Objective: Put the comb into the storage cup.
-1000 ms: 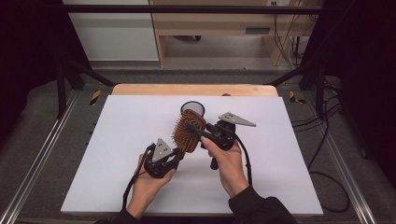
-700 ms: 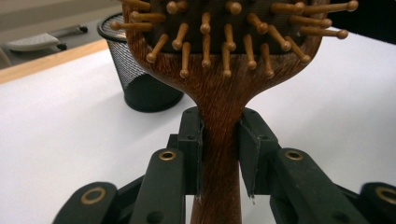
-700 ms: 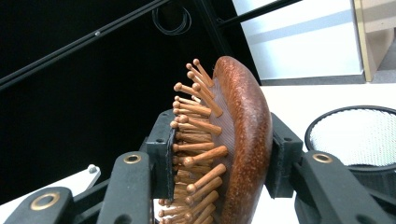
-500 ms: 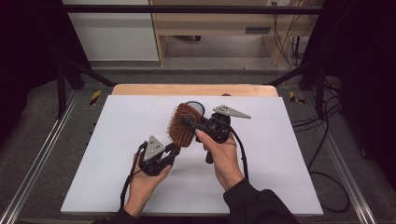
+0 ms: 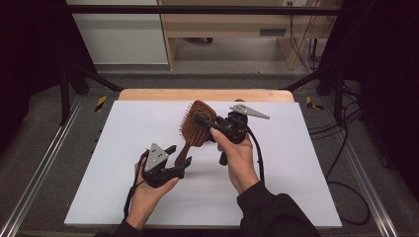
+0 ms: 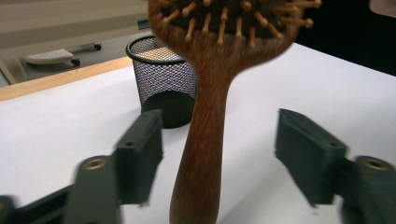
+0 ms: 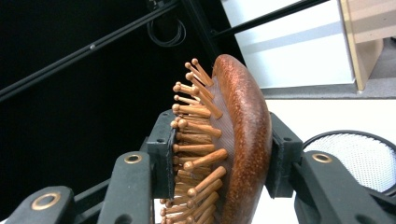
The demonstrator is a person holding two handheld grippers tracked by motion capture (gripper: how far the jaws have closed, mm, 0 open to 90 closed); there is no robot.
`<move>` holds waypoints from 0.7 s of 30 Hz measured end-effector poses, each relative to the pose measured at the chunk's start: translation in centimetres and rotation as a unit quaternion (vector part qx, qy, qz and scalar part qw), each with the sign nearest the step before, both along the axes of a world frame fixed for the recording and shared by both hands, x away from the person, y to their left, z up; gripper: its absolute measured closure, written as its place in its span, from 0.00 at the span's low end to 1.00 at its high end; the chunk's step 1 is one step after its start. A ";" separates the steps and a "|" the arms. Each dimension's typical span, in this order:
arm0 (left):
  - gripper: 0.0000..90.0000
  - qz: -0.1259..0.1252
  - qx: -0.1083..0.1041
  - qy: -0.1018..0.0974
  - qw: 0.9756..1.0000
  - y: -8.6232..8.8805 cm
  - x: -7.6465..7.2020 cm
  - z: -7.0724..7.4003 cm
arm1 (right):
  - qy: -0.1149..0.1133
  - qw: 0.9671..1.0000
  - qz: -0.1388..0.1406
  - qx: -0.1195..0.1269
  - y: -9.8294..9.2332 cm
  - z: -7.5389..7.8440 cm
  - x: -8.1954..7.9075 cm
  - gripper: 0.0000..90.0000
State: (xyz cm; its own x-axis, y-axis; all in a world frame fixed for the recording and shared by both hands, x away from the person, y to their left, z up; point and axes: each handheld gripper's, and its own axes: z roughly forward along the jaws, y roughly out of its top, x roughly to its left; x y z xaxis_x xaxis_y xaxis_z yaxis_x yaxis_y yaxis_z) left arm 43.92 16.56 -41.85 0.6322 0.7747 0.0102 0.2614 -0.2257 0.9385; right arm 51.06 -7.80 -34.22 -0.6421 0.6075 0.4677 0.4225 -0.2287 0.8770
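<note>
Two tongs are in use over a white tabletop (image 5: 296, 187). Left tongs (image 5: 174, 160), held in the person's left hand (image 5: 148, 190) at about 7 o'clock on the tabletop, stand wide open: in the left gripper view the jaws sit well apart on either side of the hairbrush handle, touching nothing. Wooden hairbrush (image 5: 195, 129) hangs above the centre of the tabletop, tilted, its handle end pointing down toward 7 o'clock and its oval head toward 12 o'clock. Bristles (image 7: 196, 140) are wooden pins with rounded tips. Black mesh cup (image 6: 163, 81) stands upright on the tabletop beyond the handle, near the wooden far edge at 12 o'clock; its rim also appears at the lower right of the right gripper view. Right tongs (image 5: 200, 119), held in the right hand (image 5: 237, 158) at roughly 1 o'clock of centre, are clamped on the brush head: one jaw presses among the bristles, the other against the smooth rounded back.
</note>
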 end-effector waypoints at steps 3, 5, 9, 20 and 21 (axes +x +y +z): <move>0.24 0.017 -0.004 -0.007 1.000 1.3 -0.7 -0.3 | -0.001 1.000 -0.007 0.000 -0.5 0.4 0.3 0.60; 0.16 0.030 -0.005 -0.010 0.999 2.4 -1.1 -0.4 | 0.000 1.000 -0.012 -0.002 -0.8 0.7 0.6 0.60; 0.09 0.050 -0.010 -0.013 0.999 4.9 -2.1 -0.5 | -0.001 1.000 -0.021 -0.008 -1.2 1.2 1.3 0.60; 0.06 0.095 -0.018 -0.043 0.994 9.1 -2.7 -1.2 | -0.008 0.999 -0.037 -0.018 -0.6 3.0 3.7 0.60; 0.06 0.097 -0.020 -0.042 0.994 9.3 -2.7 -1.3 | -0.010 0.999 -0.037 -0.018 -0.5 3.2 4.0 0.60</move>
State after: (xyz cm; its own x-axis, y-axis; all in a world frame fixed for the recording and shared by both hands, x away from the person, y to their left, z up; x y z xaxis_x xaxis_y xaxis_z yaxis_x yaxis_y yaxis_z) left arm 41.22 25.84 -43.11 0.4694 0.8827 0.0232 0.2164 -0.1405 0.9661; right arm 55.05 -8.31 -31.06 -0.6033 0.6702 0.4324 0.3877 -0.2273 0.8933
